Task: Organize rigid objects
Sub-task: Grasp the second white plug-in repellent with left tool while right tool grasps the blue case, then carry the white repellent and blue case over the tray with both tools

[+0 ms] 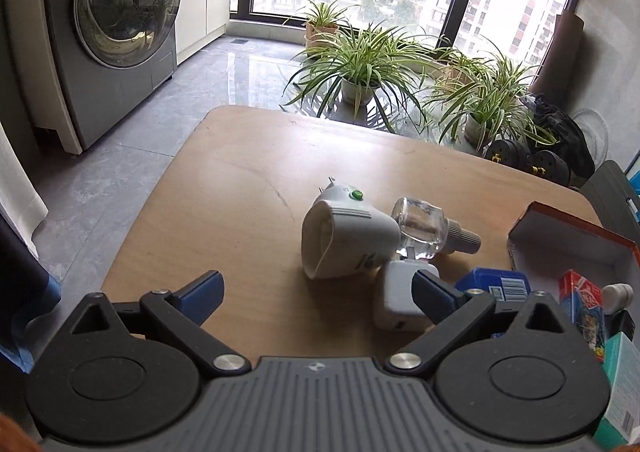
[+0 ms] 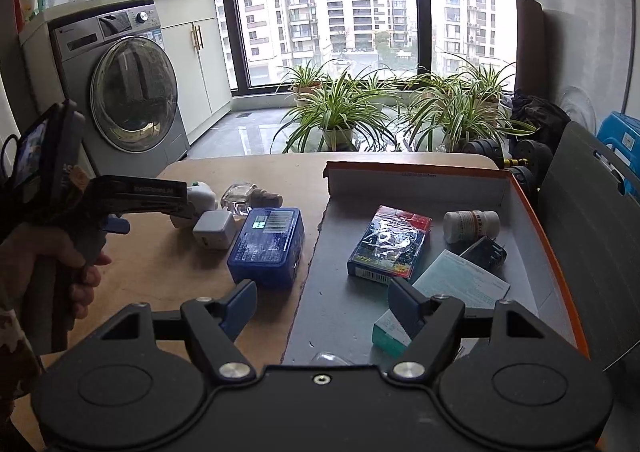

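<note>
On the wooden table (image 1: 240,188) lie a white plug-in device with a green button (image 1: 344,236), a clear glass bottle (image 1: 420,228), a white charger cube (image 1: 400,300) and a blue box (image 2: 266,246). My left gripper (image 1: 316,288) is open and empty, its right finger over the charger. The left gripper also shows in the right wrist view (image 2: 120,226). My right gripper (image 2: 322,302) is open and empty, above the near edge of the orange-rimmed box lid (image 2: 532,220). The lid holds a card pack (image 2: 390,244), a white pill bottle (image 2: 472,226), a teal box (image 2: 460,288) and a dark object (image 2: 484,252).
A washing machine (image 2: 132,92) stands at the left, potted plants (image 2: 340,108) by the window beyond the table. Dumbbells (image 1: 532,164) lie on the floor at the far right. A grey panel (image 2: 588,212) and a blue stool (image 2: 620,144) stand right of the lid.
</note>
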### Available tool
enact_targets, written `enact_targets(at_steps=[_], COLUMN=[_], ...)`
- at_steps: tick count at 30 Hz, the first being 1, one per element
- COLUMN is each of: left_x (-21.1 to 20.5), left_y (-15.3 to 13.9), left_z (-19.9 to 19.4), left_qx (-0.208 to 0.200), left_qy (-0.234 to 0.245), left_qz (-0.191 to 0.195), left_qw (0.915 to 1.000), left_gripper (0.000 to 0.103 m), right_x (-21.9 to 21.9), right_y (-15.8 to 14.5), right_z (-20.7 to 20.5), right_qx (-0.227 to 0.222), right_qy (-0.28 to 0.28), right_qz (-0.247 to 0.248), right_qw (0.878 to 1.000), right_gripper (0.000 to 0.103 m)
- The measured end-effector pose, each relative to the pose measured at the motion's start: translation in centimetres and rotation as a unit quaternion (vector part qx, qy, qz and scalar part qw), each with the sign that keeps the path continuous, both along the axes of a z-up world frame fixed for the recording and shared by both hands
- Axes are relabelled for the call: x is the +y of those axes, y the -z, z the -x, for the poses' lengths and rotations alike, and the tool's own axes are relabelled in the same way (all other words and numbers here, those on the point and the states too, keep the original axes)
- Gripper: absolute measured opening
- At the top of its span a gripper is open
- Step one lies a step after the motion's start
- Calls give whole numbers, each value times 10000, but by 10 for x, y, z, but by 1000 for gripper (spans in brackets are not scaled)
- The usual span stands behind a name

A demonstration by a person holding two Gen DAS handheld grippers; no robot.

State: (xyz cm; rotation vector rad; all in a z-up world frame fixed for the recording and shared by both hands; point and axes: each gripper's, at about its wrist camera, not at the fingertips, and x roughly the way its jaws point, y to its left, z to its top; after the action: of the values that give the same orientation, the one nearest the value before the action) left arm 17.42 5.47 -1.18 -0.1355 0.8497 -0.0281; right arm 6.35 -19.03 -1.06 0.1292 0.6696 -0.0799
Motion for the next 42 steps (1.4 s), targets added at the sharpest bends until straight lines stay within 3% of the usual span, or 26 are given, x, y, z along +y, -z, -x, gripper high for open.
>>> enact_targets(at_steps=[6, 11, 14, 16, 18, 20, 30, 36, 42], left_x=[-5, 2, 4, 4, 1, 1, 23, 34, 36], left_y=[13, 23, 25, 25, 24, 24, 15, 0, -7], left_z=[-28, -38, -38, -35, -31, -26, -3, 23, 48], left_qx=[13, 8, -177, -319, -451, -537, -709, -826, -810], left_qy=[316, 289, 344, 431, 547, 639, 575, 427, 311], left_qz=[-34, 4, -134, -232, -399, -513, -154, 67, 286], left_qw=[9995, 9996, 9992, 9983, 9967, 9952, 9957, 9956, 9958], left_gripper=[103, 103, 103, 97, 71, 60, 60, 60, 60], right_x=[1, 4, 4, 5, 7, 8, 18, 35, 42], right_y=[6, 9, 12, 13, 14, 16, 23, 33, 53], right_z=[-15, -27, -33, -37, -41, -45, -67, -108, -146], right_qx=[-45, -35, 6, 35, 64, 113, 378, 721, 1132], right_qy=[-95, -192, -220, -225, -235, -252, -378, -622, -376], right_qz=[-65, -99, -118, -142, -154, -176, -244, -336, -147], right_qw=[9999, 9998, 9997, 9996, 9996, 9995, 9983, 9949, 9928], right_gripper=[86, 86, 86, 86, 86, 86, 86, 86, 86])
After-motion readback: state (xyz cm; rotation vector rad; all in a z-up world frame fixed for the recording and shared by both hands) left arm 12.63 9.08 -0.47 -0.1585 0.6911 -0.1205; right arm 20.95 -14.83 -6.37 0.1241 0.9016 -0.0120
